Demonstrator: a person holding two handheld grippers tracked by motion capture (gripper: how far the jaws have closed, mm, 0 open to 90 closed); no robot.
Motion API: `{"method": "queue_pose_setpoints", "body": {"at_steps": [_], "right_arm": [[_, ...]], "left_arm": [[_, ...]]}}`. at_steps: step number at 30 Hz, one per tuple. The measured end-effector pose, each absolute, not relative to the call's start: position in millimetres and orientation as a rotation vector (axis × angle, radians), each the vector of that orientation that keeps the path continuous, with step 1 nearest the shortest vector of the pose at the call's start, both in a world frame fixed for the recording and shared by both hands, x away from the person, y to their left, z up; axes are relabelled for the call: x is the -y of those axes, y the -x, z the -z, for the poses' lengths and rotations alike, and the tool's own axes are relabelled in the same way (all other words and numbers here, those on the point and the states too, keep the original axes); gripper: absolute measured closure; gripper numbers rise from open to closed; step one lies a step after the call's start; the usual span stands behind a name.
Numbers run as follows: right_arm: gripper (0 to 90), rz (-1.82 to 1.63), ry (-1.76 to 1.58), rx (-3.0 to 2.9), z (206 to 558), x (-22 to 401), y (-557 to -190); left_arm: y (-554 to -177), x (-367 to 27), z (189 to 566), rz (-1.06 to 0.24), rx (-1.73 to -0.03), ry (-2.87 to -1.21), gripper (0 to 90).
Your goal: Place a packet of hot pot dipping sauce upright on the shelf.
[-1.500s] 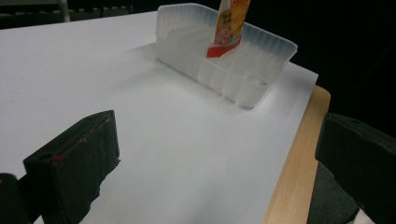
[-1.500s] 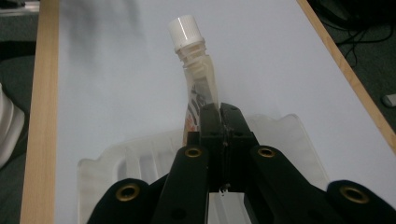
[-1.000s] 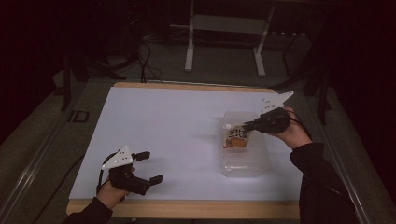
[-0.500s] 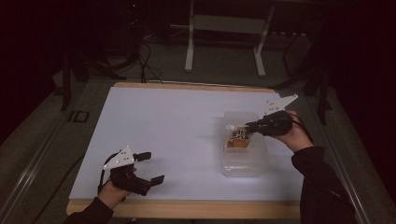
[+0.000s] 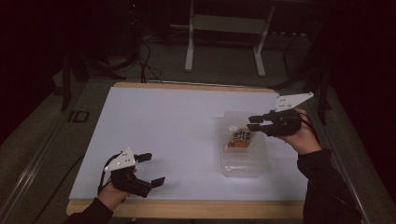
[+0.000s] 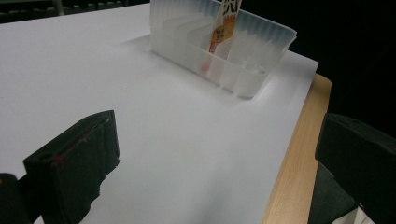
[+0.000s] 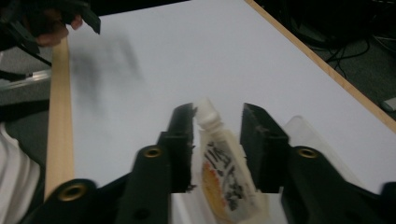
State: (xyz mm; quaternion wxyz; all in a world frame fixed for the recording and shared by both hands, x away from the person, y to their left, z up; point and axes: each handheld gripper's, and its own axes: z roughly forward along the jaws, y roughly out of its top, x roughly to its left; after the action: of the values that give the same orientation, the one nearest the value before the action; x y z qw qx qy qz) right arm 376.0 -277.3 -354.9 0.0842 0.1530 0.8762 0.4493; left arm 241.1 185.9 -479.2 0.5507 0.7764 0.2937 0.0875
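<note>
1. Tube (image 5: pixel 240 138) with the white cap and printed label stands leaning in the clear plastic bin (image 5: pixel 245 164), toward the bin's far end; the bin's slotted dividers hold it roughly upright, as the left gripper view shows (image 6: pixel 223 29).
2. Left of the bin, well apart from it at the near table edge: left gripper (image 5: pixel 152 168), jaws wide apart, holding nothing, hovering over the white table (image 5: pixel 163 121). Bare table surface between its jaws in the left gripper view.
3. At the bin's far end: right gripper (image 5: pixel 253 123), jaws partly open, straddling the tube's cap end (image 7: pixel 208 114). In the right gripper view one jaw looks just beside or touching the cap and there is a gap on the other side; not clamped as far as can be told, and that view is blurred.
4. Risk, as a judgement: the tube is thin and leaning, so an off-centre close could push it sideways out of its slot or tip it flat into the bin.
5. Risk: gripping on the tapered cap may let it slip out; a jaw catching the bin's rim could drag the light bin across the table.
</note>
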Motion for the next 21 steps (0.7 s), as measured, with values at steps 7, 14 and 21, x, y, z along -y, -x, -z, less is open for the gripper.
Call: {"method": "queue_pose_setpoints", "body": {"at_steps": [7, 14, 21], "right_arm": [[50.4, -1.389, -0.481, -2.604, 356, 277, -354], [35.8, -1.418, -0.523, -2.562, 366, 278, -336], [19.1, -1.446, -0.574, -2.526, 382, 276, -320]], "left_arm": [[-241, -185, 479, -0.209, -0.693, -1.839, 0.0], [-240, -185, 479, -0.208, -0.687, -1.844, 0.0], [-239, -184, 480, -0.208, -0.684, -1.849, 0.0]]}}
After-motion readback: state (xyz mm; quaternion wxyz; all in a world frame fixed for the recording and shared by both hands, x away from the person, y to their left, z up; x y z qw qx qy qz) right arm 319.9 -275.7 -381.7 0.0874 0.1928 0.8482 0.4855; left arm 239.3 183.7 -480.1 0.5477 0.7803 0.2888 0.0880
